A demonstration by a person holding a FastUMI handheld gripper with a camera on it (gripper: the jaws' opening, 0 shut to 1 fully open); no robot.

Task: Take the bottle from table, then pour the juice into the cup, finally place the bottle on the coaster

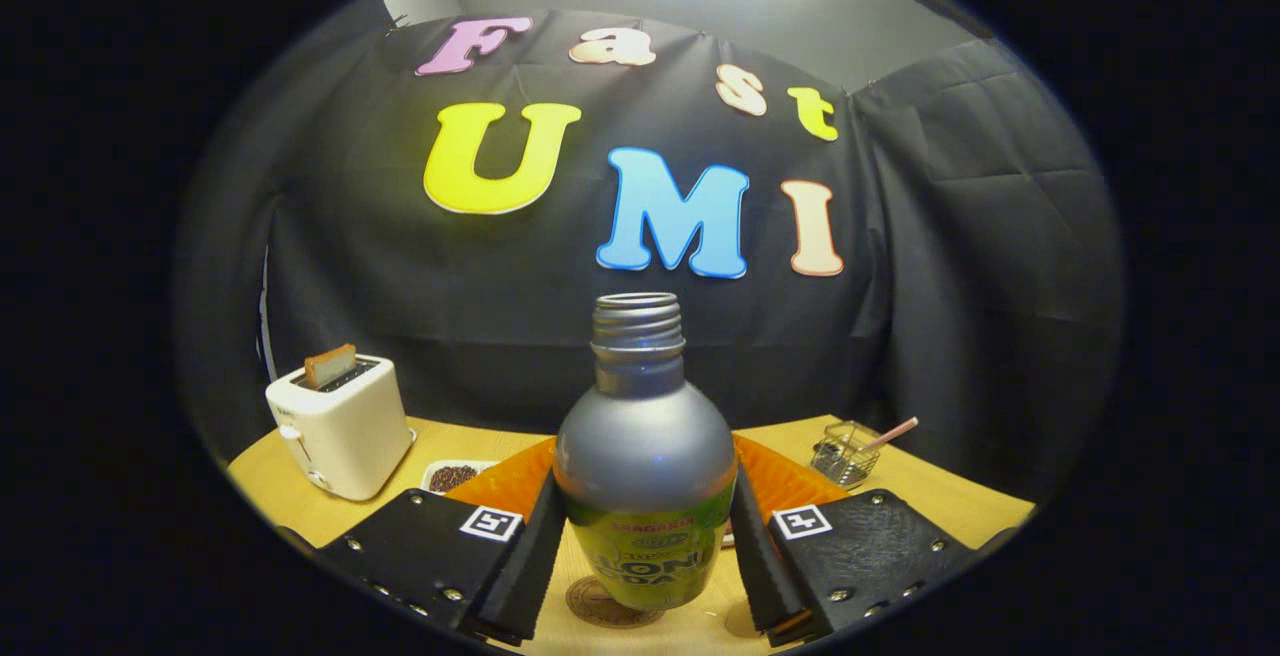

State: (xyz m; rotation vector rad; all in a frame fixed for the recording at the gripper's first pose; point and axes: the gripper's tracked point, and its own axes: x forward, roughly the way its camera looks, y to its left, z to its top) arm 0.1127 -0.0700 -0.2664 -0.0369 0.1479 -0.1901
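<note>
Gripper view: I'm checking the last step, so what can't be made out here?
- Round brown coaster: mostly hidden behind the grey capless bottle; whether they touch is unclear.
- Gripper: both fingers press the bottle.
- Cup: hidden.
- Small white dish: dark contents too small to tell.

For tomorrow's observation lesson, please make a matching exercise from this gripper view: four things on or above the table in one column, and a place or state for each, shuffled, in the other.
Things
1. bottle
2. toaster
3. coaster
4. wire basket

Places or states
A. holds a slice of toast in its slot
B. lies on the table under the bottle's base
C. uncapped, upright, clamped between the gripper fingers
D. has a pink stick poking out

Pairs: 1-C, 2-A, 3-B, 4-D
</note>
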